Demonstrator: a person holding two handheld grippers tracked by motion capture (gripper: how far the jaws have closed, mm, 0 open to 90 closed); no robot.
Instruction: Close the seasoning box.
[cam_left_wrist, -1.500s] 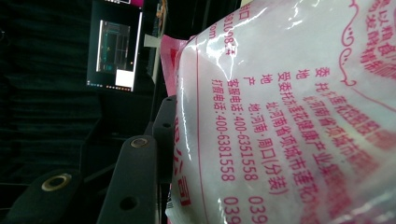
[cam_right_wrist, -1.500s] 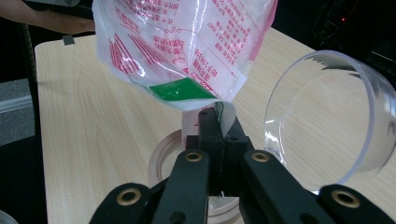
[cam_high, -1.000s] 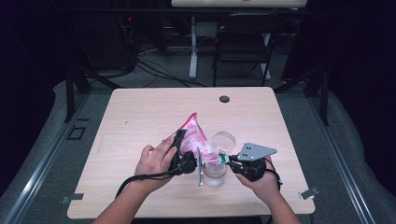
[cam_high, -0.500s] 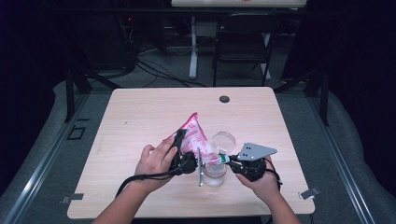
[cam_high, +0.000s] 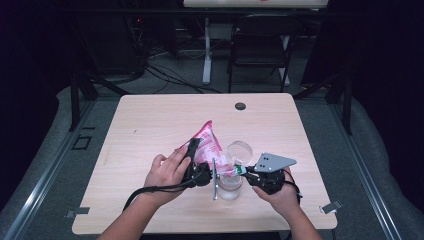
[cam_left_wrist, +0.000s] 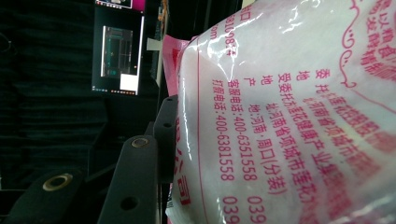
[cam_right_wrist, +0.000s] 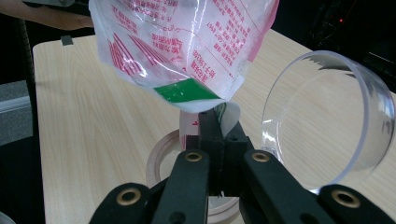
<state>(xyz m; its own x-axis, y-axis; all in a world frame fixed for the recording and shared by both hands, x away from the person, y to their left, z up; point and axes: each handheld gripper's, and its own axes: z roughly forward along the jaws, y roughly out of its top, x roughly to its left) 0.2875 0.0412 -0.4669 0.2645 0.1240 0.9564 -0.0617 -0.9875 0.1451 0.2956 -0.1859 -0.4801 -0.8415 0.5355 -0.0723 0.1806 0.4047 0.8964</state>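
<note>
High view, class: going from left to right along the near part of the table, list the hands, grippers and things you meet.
Left hand → left gripper → pink bag → clear jar → right gripper → right hand.

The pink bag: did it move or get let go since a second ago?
No visible change. The pink bag stays tilted over the jar, gripped by the left gripper, while the right gripper keeps its jaws pinched on the bag's lower corner. Both hands kept still.

A dim lab: bare wooden table (cam_high: 150, 120), floor cables (cam_high: 165, 70), lit monitor (cam_left_wrist: 116, 46) behind.
</note>
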